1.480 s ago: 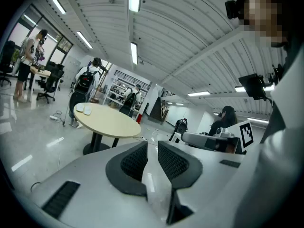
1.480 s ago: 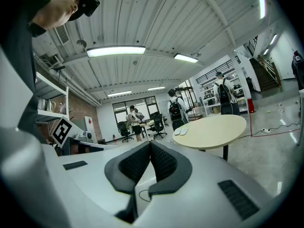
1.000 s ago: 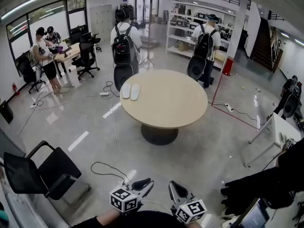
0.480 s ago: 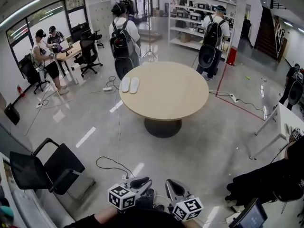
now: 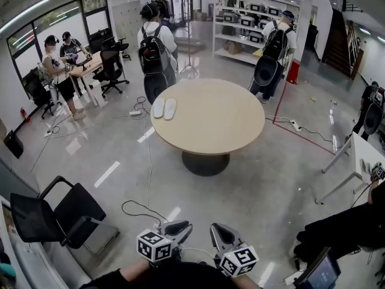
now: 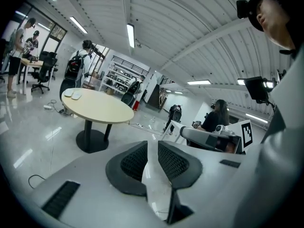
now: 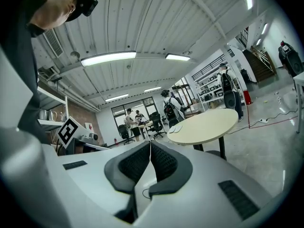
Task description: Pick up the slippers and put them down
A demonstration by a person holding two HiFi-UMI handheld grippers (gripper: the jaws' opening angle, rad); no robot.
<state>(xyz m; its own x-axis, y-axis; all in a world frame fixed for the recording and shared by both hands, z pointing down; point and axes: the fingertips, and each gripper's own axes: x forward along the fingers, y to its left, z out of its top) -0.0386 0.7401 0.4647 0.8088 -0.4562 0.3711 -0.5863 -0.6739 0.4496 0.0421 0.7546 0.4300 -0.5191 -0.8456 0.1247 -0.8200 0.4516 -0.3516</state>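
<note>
Item: pair of flat white slippers (image 5: pixel 165 108). Both lie flat, side by side and parallel, their long edges just beside each other; whether they touch cannot be determined. Location: on the round beige table top (image 5: pixel 210 122), close to its far-left rim in the head view, toes pointing roughly away from the camera. Detail too small to judge material.
</note>
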